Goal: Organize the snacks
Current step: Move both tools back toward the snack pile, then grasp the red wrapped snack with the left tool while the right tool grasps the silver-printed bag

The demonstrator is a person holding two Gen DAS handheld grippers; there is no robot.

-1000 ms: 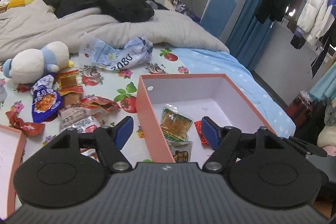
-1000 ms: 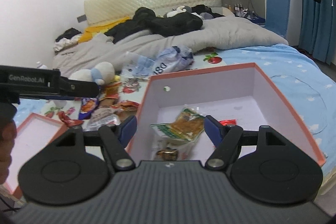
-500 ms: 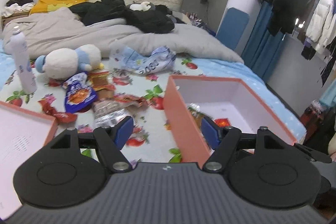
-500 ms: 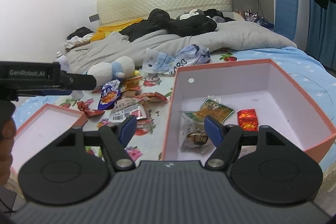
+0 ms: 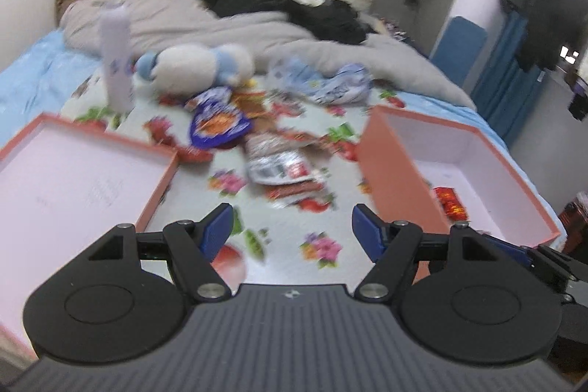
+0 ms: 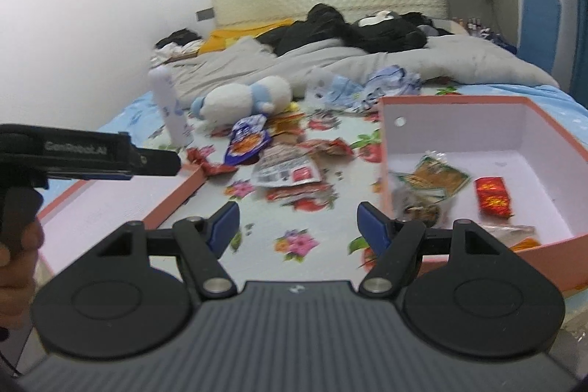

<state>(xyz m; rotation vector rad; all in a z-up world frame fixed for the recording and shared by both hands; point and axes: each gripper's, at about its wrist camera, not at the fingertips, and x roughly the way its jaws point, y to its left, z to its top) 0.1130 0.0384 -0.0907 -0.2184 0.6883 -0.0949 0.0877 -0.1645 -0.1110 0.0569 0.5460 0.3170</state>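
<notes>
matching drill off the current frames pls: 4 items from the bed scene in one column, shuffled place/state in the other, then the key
Things:
1. red packet
2. white bottle
3. purple snack bag
4. plush toy

Places or states:
A. lying on its side next to the grey duvet
B. flat on the floral sheet, between the two boxes
C. inside the deep orange box
D. standing upright beyond the shallow lid

Pairs: 1-C, 2-D, 3-B, 4-A
</notes>
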